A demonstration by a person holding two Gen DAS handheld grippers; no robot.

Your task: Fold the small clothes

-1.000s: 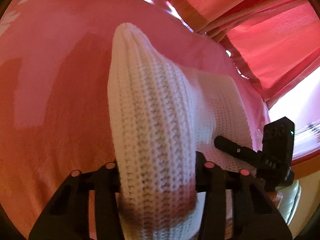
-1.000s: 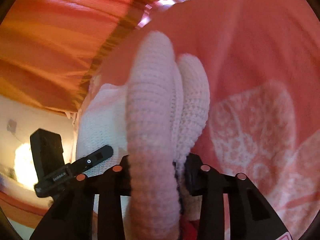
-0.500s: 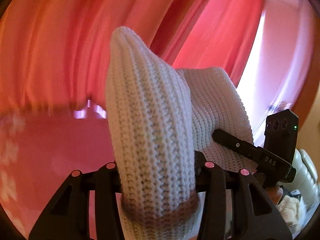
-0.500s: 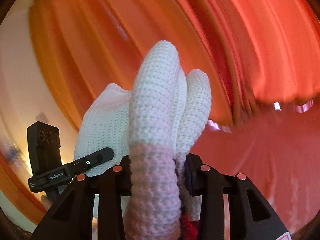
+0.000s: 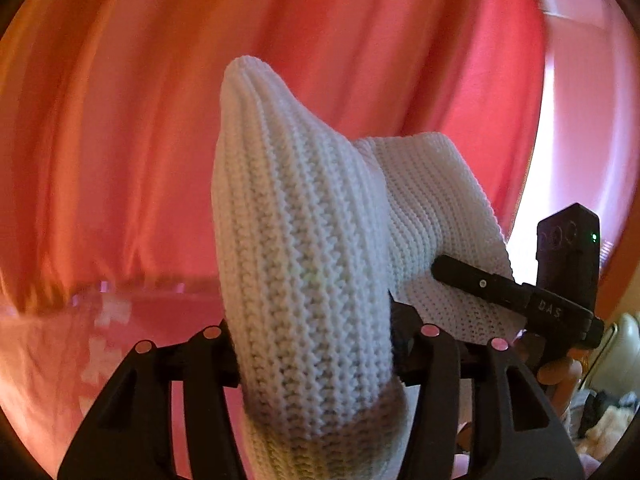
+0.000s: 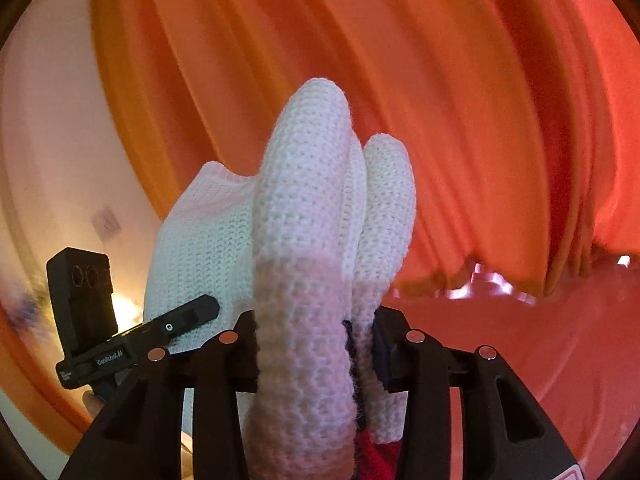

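"DAS" on right tool (image 5: 516,292) body; "GenRobot.AI", small, probably so, on left tool (image 6: 132,340) body.

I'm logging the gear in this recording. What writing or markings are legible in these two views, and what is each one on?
"DAS": on the black arm of the right gripper, seen from the left wrist view.
"GenRobot.AI": on the black arm of the left gripper, seen from the right wrist view; small but legible.
A smaller line below it is too tiny to read.
The white knitted garment shows no text.

Pink white-patterned bedcover (image 5: 120,332) lies below the curtains (image 5: 160,120).
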